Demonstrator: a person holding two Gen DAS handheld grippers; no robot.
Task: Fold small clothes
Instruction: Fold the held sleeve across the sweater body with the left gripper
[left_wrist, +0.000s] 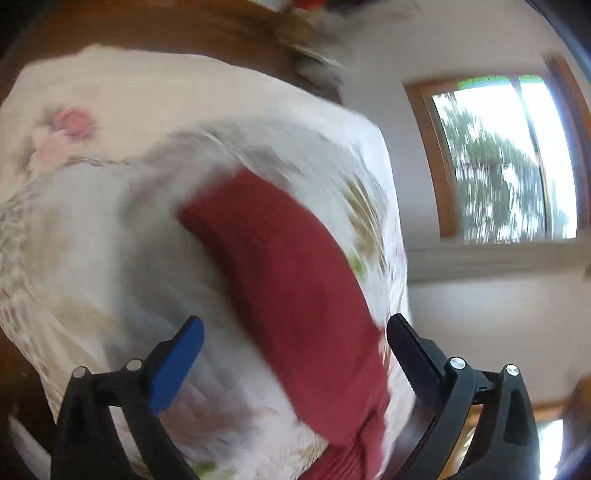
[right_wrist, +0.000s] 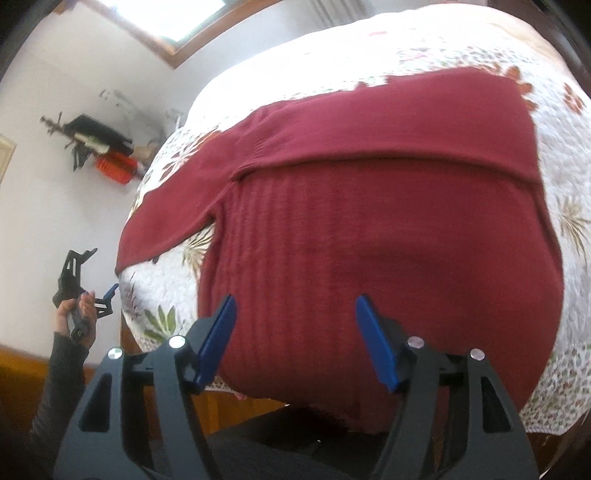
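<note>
While the left wrist view is motion-blurred, my left gripper (left_wrist: 295, 332) clearly has its jaws spread wide with nothing between them, above a sleeve of the maroon knit sweater (right_wrist: 369, 240). The sweater lies flat on the floral quilt (right_wrist: 569, 229), one sleeve folded across the ribbed body, the other out toward the quilt's edge. My right gripper (right_wrist: 295, 317) hovers over the hem, jaws apart, empty. My left hand (right_wrist: 74, 314) is off the quilt's side.
</note>
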